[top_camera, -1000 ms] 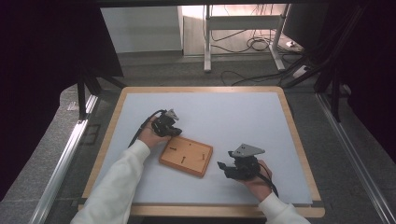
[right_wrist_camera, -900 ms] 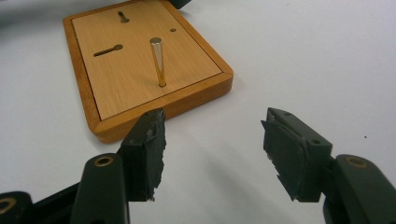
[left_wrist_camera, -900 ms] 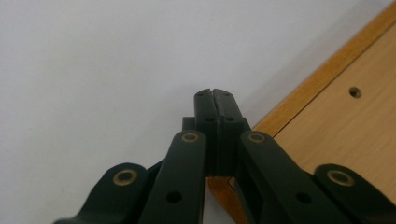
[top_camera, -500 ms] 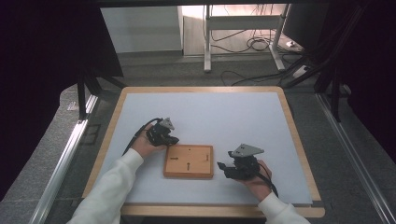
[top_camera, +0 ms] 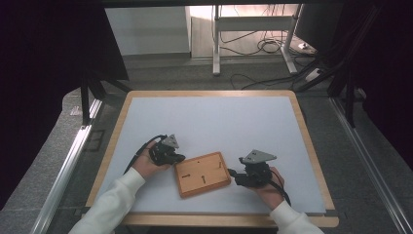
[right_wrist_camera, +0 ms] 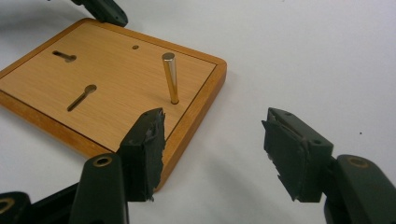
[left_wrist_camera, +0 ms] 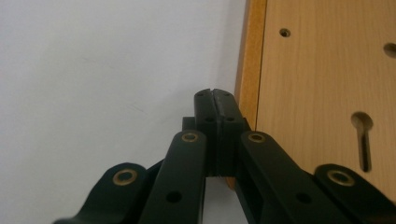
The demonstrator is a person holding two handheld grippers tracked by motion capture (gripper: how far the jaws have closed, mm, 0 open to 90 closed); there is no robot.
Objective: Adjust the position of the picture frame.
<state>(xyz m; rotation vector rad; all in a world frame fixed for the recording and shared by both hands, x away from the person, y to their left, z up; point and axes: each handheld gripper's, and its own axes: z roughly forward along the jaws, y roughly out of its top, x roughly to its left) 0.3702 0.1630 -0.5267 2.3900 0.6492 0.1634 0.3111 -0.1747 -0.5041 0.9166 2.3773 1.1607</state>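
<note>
A flat wooden board (top_camera: 202, 174) with keyhole slots lies on the white table, its right end turned away from the person. A short brass pin (right_wrist_camera: 170, 77) stands upright in it near the right edge. My left gripper (top_camera: 180, 158) is shut with nothing in it. Its closed tips (left_wrist_camera: 215, 95) rest against the board's (left_wrist_camera: 322, 70) left edge. My right gripper (top_camera: 234, 175) sits at the board's right end. It (right_wrist_camera: 215, 135) is open, one finger (right_wrist_camera: 147, 140) over the board's (right_wrist_camera: 107, 79) near corner, the other finger (right_wrist_camera: 294, 149) over bare table.
The white table top (top_camera: 219, 122) has a raised wooden rim (top_camera: 311, 146). Beyond the far rim are a grey floor, table legs and cables (top_camera: 263, 46). The left gripper's tip (right_wrist_camera: 105, 11) shows at the board's far corner in the right gripper view.
My left gripper has moved toward the person along the board's left side. The board has swung round, its right end now farther away. The right gripper has stayed put.
</note>
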